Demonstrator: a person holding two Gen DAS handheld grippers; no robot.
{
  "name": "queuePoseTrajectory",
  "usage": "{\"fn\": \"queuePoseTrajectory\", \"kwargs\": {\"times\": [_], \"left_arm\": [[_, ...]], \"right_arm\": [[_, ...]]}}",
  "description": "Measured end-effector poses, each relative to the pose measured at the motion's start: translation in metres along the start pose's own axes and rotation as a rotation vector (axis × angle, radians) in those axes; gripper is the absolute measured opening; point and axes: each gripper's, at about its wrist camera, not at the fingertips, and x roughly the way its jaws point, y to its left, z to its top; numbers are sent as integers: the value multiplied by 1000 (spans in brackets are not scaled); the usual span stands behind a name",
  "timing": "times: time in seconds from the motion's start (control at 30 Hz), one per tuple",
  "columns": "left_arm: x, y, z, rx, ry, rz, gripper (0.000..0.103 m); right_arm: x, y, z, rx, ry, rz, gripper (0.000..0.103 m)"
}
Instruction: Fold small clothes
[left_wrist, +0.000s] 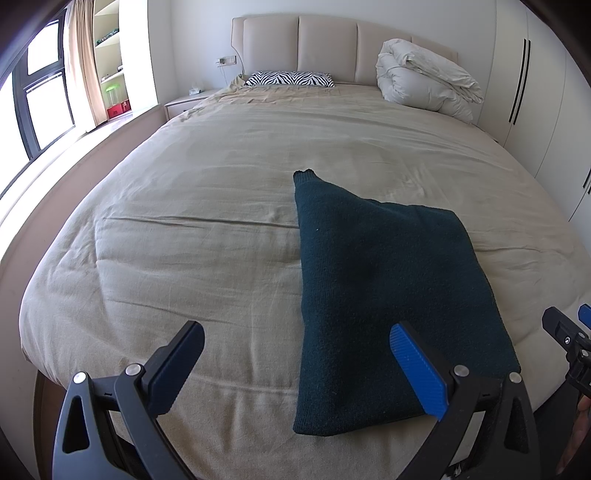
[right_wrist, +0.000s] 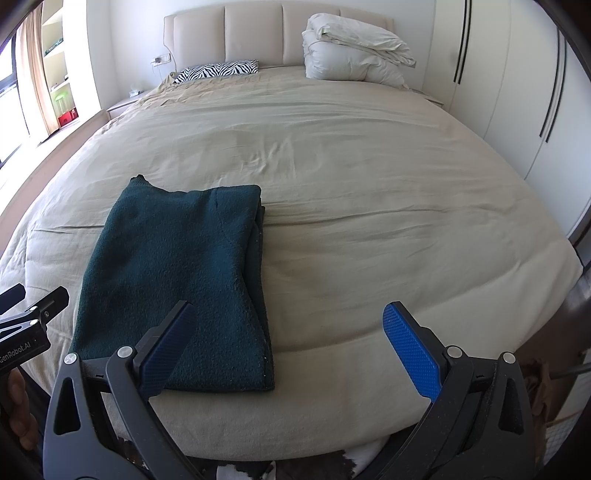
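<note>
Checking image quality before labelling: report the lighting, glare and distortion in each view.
Left wrist view: window blown out white at left, strong barrel distortion curving the bed, dark green garment sharp. Right wrist view: softer even daylight, the same fisheye curvature, garment sharp.

My garment (right_wrist: 177, 280) is matt, nubbly dark-green knit; the bedcover (right_wrist: 369, 221) under it is soft, creased beige cloth.

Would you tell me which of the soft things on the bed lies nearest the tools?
The dark green garment, flat at the foot. The zebra pillow and white duvet sit far off by the headboard.
</note>
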Motion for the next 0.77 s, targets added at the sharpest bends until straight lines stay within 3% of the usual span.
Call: {"fn": "queuePoseTrajectory", "kwargs": {"times": [0.77], "left_arm": [[6,9,1,-8,11,1,103]], "right_arm": [[6,0,-1,-11,16,10,103]]}}
